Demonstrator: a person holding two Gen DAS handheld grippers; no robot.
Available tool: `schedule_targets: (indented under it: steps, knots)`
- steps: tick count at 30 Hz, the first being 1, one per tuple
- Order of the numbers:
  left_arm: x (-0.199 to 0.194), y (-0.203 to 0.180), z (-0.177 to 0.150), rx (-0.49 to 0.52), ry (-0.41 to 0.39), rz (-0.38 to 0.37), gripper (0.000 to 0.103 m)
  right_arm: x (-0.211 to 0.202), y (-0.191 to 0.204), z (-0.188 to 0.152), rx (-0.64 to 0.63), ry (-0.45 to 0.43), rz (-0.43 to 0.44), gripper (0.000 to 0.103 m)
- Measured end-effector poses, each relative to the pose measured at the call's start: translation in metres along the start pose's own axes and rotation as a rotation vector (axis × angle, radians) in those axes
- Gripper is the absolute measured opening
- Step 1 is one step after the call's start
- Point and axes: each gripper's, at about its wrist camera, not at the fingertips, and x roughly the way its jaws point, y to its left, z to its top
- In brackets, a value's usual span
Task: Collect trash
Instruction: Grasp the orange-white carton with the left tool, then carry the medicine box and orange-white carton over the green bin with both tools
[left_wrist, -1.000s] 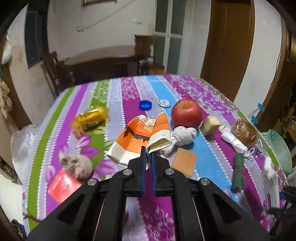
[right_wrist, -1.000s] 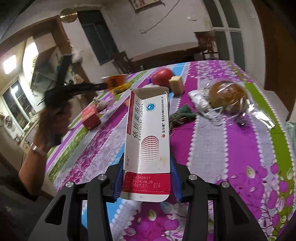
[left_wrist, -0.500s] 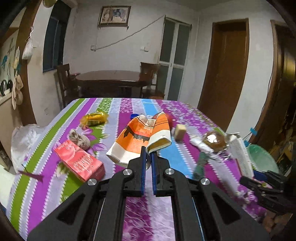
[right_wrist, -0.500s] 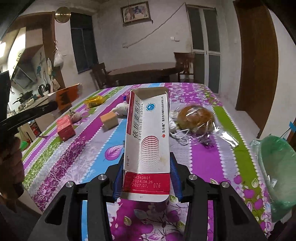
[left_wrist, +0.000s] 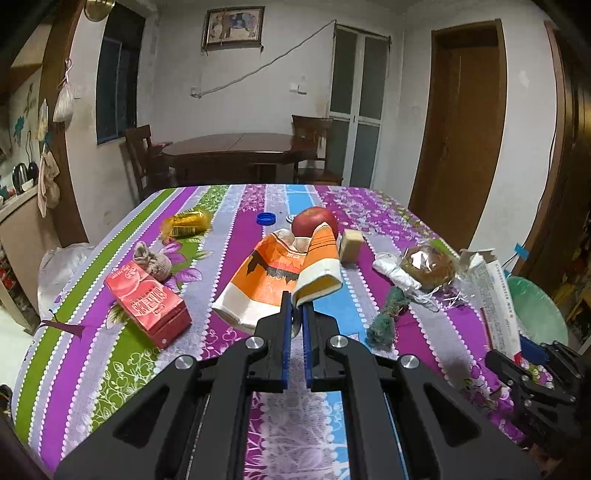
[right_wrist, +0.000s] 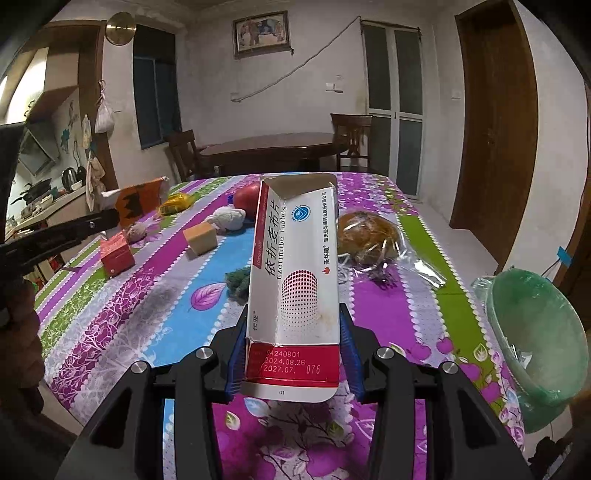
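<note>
Blocking the apple (left_wrist: 312, 220): orange carton (left_wrist: 273, 275) pinched by left gripper (left_wrist: 294, 308). Right gripper (right_wrist: 293, 345) clamps "Ezetimibe Tablets" box (right_wrist: 295, 273), dated 2024.08.26.

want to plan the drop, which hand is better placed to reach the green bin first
Right, probably. The right gripper, shut on the white medicine box, has the green bin close beside it. The left gripper, holding the orange carton, sits further across the table.

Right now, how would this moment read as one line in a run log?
left gripper: shut on orange carton | right gripper: shut on white tablet box | green bin: beside table, neither dropped
</note>
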Motion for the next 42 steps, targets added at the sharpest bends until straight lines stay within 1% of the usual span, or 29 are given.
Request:
schedule_targets:
  steps: [3, 6, 20, 32, 42]
  knots:
    - [0.003, -0.008, -0.002, 0.01, 0.012, 0.005, 0.004, -0.004, -0.005, -0.003, 0.006, -0.006, -0.017, 0.045]
    - [0.005, -0.017, -0.003, 0.034, 0.009, 0.025, 0.004, -0.006, -0.011, -0.006, 0.016, -0.002, -0.025, 0.045]
    - [0.013, -0.043, -0.006, 0.089, 0.022, 0.044, 0.004, -0.01, -0.032, -0.015, 0.061, -0.002, -0.057, 0.045]
    - [0.019, -0.065, -0.01, 0.131, 0.032, 0.034, 0.004, -0.016, -0.054, -0.021, 0.106, -0.011, -0.09, 0.045]
    - [0.027, -0.094, 0.0, 0.169, 0.016, 0.004, 0.004, -0.028, -0.071, -0.005, 0.105, -0.051, -0.136, 0.045]
